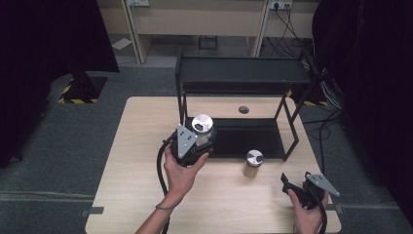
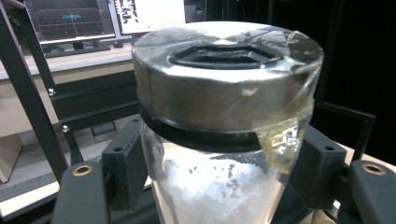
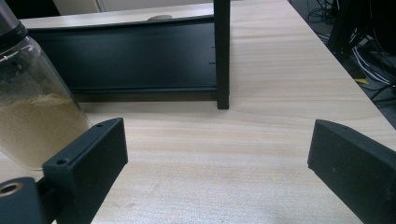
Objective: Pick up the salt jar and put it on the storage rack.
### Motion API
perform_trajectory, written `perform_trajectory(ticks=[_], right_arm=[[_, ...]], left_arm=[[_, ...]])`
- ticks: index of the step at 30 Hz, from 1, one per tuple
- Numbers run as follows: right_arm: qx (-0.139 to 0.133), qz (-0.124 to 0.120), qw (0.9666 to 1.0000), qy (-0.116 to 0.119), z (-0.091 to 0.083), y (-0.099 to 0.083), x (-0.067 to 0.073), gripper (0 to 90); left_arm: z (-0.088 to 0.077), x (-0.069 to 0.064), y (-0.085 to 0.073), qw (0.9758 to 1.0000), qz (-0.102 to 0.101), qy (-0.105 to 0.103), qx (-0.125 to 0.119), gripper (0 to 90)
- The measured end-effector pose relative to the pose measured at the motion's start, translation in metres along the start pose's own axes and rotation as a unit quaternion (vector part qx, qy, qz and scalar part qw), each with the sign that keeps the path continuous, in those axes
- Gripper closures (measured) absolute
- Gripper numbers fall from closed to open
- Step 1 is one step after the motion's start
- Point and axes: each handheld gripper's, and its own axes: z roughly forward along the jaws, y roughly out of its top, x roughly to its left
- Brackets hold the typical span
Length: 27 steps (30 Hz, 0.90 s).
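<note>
Two tongs (image 1: 197, 146) (image 1: 292, 187), two jars (image 1: 203, 127) (image 1: 253, 163)

- High view: we see a dim room; the pale table (image 1: 146, 146) is the brightest area, lit evenly from above. Both side edges fall into near-black.
- Shadows on the table are soft and short; the black rack (image 1: 243, 78) reads as a flat dark mass with little detail.
- High view is soft throughout, low in resolution, fine detail smeared.
- Left gripper view: we note broad glare on the metal lid (image 2: 224, 84) of the jar (image 2: 219, 186); the lid is fairly sharp, the monitors (image 2: 70, 18) behind are bright and slightly blurred.
- Right gripper view: even light, wood grain crisp; the near jaws and the jar of tan powder (image 3: 32, 121) at the left edge are soft.
</note>
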Motion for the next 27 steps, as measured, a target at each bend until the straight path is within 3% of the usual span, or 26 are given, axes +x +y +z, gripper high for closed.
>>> perform_trajectory(ticks=[27], right_arm=[[0.0,0.005,1.0,0.002,0.0,0.0,-0.002,4.9]], left_arm=[[0.017,0.008,0.044,0.9998,-0.005,0.007,-0.015,30.4]])
